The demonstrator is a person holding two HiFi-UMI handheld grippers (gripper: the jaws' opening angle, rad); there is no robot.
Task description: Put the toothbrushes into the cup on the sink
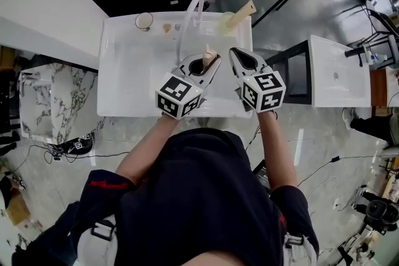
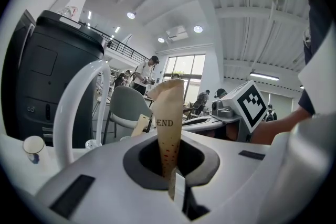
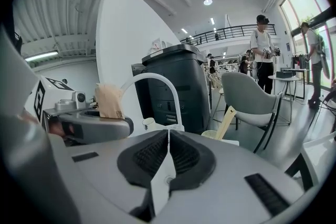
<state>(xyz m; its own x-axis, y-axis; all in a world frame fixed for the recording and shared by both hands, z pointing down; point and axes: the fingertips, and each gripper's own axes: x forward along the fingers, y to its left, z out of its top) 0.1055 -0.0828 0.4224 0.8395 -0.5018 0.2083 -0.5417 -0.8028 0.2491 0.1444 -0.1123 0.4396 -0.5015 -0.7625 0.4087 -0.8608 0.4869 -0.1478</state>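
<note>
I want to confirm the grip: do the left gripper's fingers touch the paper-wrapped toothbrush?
Touching. The left gripper view shows its fingers clamped on the paper-wrapped toothbrush.

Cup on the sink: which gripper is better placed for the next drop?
Left. The left gripper is shut on a paper-wrapped toothbrush; the right gripper is shut and empty. The cup stands at the back rim of the sink, ahead of both grippers.

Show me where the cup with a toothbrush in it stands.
In the head view, the cup stands on the back right corner of the sink, just right of the curved faucet.
</note>
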